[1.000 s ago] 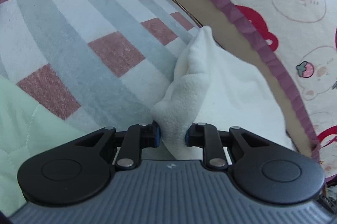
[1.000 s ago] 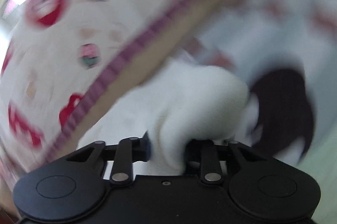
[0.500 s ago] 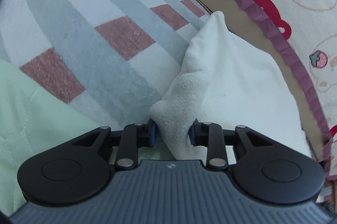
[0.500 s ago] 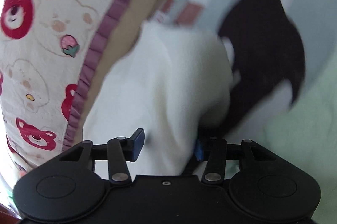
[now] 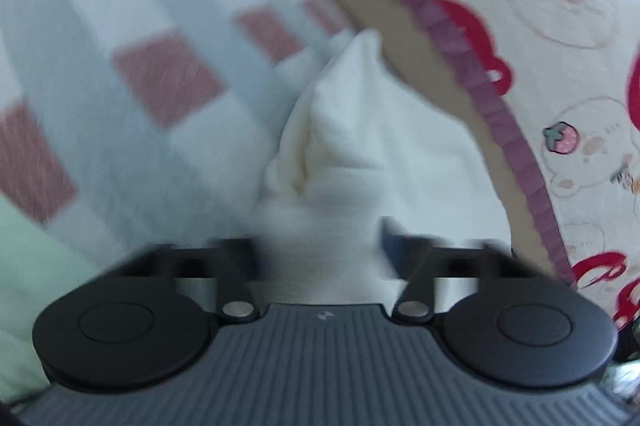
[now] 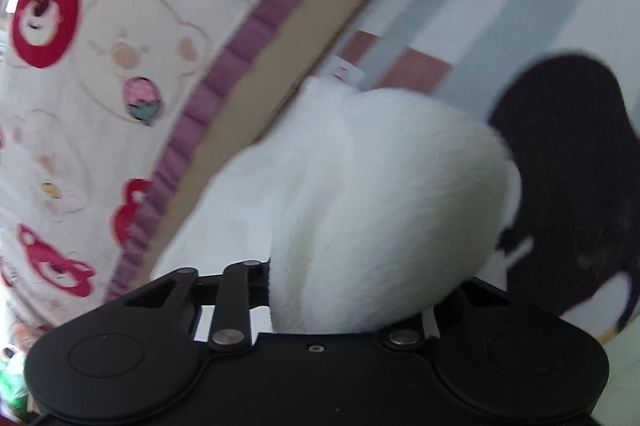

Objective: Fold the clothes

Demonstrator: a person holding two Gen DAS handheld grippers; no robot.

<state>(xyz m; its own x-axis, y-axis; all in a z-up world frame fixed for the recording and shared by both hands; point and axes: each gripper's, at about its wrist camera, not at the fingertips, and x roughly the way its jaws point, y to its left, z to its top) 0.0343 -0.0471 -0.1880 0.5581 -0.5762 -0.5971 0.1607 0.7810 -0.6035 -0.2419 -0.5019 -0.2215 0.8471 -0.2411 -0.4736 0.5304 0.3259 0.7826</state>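
A white fleece garment (image 5: 360, 129) lies bunched on the checked sheet (image 5: 120, 5), along the tan strip under the bear-print bedding. My left gripper (image 5: 318, 246) stands open, its fingers spread, with a fold of the fleece still between them; this view is blurred. In the right wrist view the same white garment (image 6: 380, 185) bulges up over my right gripper (image 6: 316, 270), which is shut on a thick fold of it. That gripper's right finger is hidden by the cloth.
A black garment (image 6: 568, 165) with white patches lies just right of the fleece. Bear-print bedding (image 6: 100, 65) with a purple frill (image 5: 480, 81) rises along one side. A pale green quilt (image 5: 24, 246) covers the near left.
My left gripper has gone from shut on the fleece to open. The right gripper loosened half a second ago and has closed on the fold again, swinging so the black garment sits further right.
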